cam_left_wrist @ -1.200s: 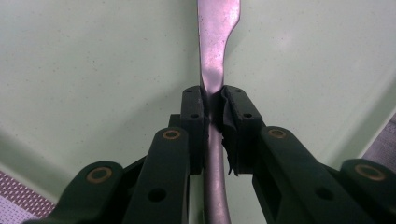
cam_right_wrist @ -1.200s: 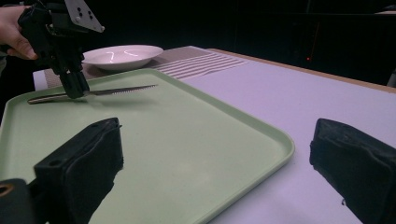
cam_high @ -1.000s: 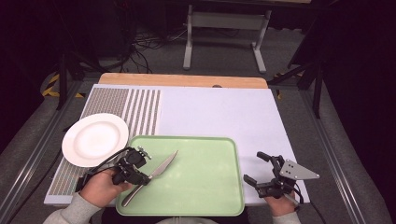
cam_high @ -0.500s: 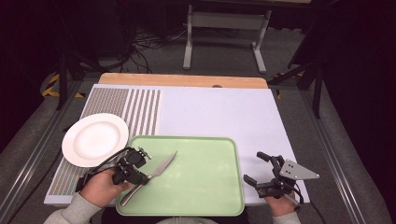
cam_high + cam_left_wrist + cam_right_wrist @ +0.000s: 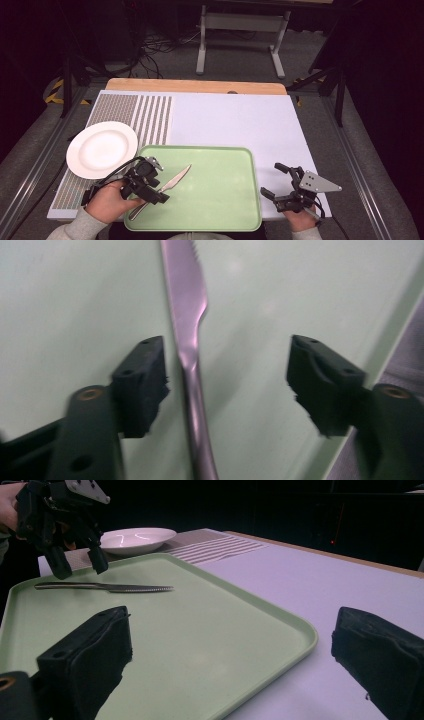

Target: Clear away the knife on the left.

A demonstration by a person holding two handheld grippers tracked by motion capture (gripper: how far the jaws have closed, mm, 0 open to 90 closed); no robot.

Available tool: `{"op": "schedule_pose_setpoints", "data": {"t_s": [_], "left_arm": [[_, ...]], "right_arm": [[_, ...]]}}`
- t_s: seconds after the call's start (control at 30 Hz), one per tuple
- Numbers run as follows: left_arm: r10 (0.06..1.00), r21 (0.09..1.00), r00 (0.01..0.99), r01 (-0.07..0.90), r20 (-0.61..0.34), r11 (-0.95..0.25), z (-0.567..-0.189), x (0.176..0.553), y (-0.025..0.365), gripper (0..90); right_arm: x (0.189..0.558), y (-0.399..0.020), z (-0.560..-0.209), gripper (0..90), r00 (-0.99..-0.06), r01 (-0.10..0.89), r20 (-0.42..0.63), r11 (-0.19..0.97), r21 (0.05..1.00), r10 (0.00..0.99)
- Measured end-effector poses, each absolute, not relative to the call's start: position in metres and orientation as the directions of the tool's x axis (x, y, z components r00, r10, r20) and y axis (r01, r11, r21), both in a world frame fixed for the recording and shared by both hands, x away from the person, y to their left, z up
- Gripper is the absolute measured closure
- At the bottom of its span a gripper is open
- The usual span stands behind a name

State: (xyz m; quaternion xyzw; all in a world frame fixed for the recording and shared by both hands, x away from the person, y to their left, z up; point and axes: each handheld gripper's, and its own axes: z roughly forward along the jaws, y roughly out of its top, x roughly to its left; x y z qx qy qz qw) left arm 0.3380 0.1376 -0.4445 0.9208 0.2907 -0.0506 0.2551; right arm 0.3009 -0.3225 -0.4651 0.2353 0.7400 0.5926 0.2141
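The left gripper (image 5: pixel 150 182) has just been opening; its fingers (image 5: pixel 142 372) straddle the knife (image 5: pixel 167 187) untouched. The knife lies flat at the lower left of the green tray (image 5: pixel 220 210). Lifting carelessly could nudge it into the raised rim. The right gripper (image 5: pixel 280 187) waits open, lower right, with bare desk (image 5: pixel 235 120) beyond.

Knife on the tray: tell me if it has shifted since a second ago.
No. The knife lies at the same slant on the green tray, tip toward the same spot beside the plate.
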Motion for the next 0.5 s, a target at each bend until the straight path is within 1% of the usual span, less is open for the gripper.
{"op": "schedule_pose_setpoints", "data": {"t_s": [0.07,0.1,0.13,0.17,0.2,0.23,0.27,0.3,0.37,0.4,0.47,0.5], "left_arm": [[0.472,0.481,0.859,0.505,-0.199,-0.717,-0.443,0.336,0.135,21.6],[0.472,0.481,0.859,0.505,-0.199,-0.717,-0.443,0.336,0.135,20.9],[0.431,0.516,0.89,0.442,-0.15,-0.734,-0.442,0.333,0.133,21.8],[0.405,0.522,0.906,0.405,-0.121,-0.75,-0.441,0.333,0.133,25.3],[0.384,0.53,0.918,0.373,-0.096,-0.762,-0.44,0.331,0.132,31.0],[0.365,0.544,0.928,0.343,-0.071,-0.766,-0.44,0.329,0.131,40.4],[0.353,0.553,0.934,0.323,-0.055,-0.768,-0.439,0.327,0.13,47.3],[0.338,0.561,0.941,0.293,-0.026,-0.774,-0.439,0.326,0.128,52.8],[0.314,0.55,0.948,0.237,0.047,-0.801,-0.438,0.321,0.125,66.2],[0.288,0.532,0.952,0.193,0.1,-0.824,-0.438,0.319,0.123,72.5],[0.258,0.523,0.956,0.152,0.136,-0.839,-0.439,0.315,0.121,82.9],[0.258,0.523,0.956,0.152,0.136,-0.839,-0.439,0.315,0.121,86.1]], "right_arm": [[0.301,-0.323,-0.465,3.3,-0.797,0.095,-0.037,0.186,0.978,0.602],[0.301,-0.323,-0.465,3.3,-0.797,0.094,-0.037,0.186,0.978,0.602],[0.301,-0.323,-0.465,3.3,-0.797,0.094,-0.038,0.186,0.978,0.602],[0.301,-0.322,-0.465,3.3,-0.797,0.095,-0.038,0.186,0.978,0.602],[0.301,-0.322,-0.465,3.3,-0.797,0.095,-0.038,0.187,0.978,0.602],[0.301,-0.322,-0.465,3.3,-0.797,0.095,-0.038,0.188,0.978,0.602],[0.301,-0.322,-0.465,3.3,-0.797,0.095,-0.038,0.187,0.978,0.602],[0.301,-0.322,-0.465,3.3,-0.797,0.095,-0.037,0.186,0.978,0.602],[0.301,-0.322,-0.466,3.3,-0.798,0.095,-0.037,0.186,0.978,0.601],[0.302,-0.322,-0.466,3.3,-0.798,0.095,-0.037,0.187,0.978,0.601],[0.302,-0.322,-0.466,3.3,-0.799,0.095,-0.037,0.187,0.978,0.6],[0.302,-0.322,-0.466,3.3,-0.799,0.095,-0.037,0.187,0.978,0.6]]}}
